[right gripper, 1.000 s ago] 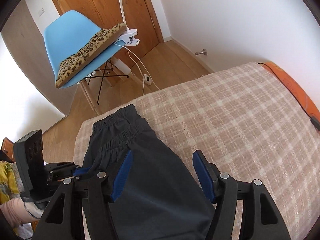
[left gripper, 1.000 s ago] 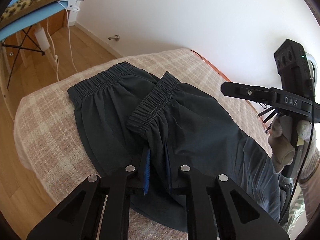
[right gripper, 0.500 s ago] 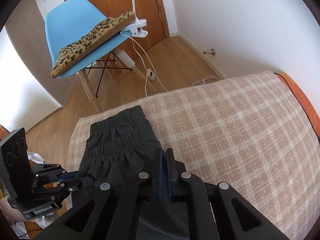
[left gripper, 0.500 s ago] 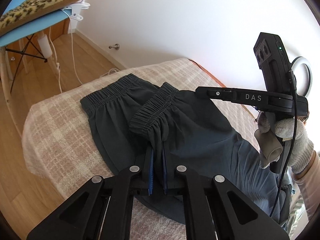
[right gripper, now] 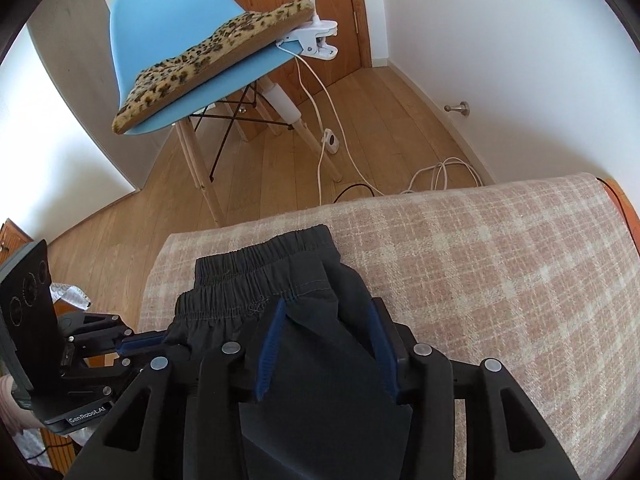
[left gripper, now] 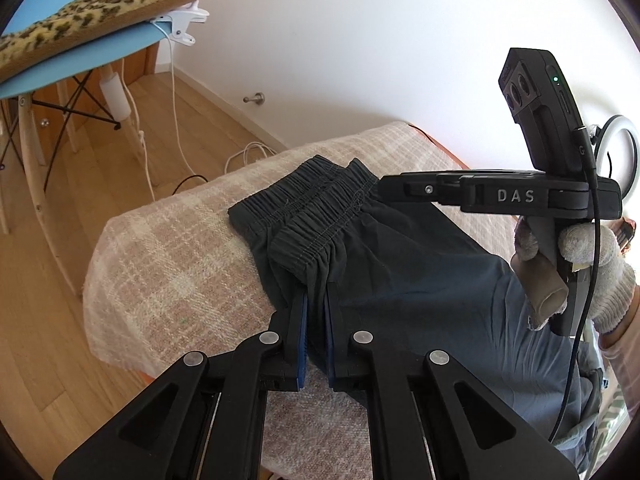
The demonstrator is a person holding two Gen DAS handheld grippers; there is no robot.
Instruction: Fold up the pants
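Dark grey pants (left gripper: 400, 276) lie on a plaid-covered bed (left gripper: 160, 264), folded lengthwise with the two elastic waistband halves nearly stacked at the bed's end. My left gripper (left gripper: 315, 308) is shut on the pants fabric just below the waistband. My right gripper (right gripper: 326, 336) is open, its blue pads either side of the pants (right gripper: 320, 380) near the waistband (right gripper: 256, 272). The right gripper (left gripper: 500, 194) also shows in the left wrist view, held by a gloved hand above the pants.
A blue chair (right gripper: 180, 32) with a leopard-print cushion and a clipped white lamp (right gripper: 316, 40) stands on the wooden floor beyond the bed's end. White cables (right gripper: 440, 172) lie on the floor. A white wall runs along the bed's far side.
The upper waistband half has been drawn toward the bed's end, almost onto the lower one. My right gripper, shut half a second ago, has opened. The left stays shut on the fabric.
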